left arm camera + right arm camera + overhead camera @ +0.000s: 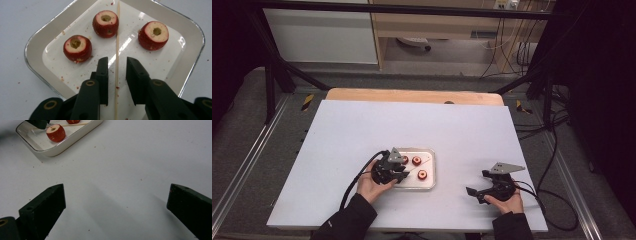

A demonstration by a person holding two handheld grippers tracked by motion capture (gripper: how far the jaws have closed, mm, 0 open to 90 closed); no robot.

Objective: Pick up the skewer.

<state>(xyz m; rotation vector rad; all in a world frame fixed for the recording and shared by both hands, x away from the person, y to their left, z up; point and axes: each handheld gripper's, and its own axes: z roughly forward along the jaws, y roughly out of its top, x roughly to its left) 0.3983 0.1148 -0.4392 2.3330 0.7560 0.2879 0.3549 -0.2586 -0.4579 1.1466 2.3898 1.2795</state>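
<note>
Over the tray (37, 47), left gripper (117, 65) fingers narrowly straddle the skewer (117, 37).

My left gripper (116, 67) sits over the white tray (37, 45), jaws parted either side of the thin wooden skewer (117, 50), a narrow gap on each side. Beyond the tips, three cored red fruits (77, 48) crowd the tray's far part, two left of the skewer, one right. My right gripper (115, 202), jaws wide, faces bare white table (130, 165); the tray lies far left.
</note>
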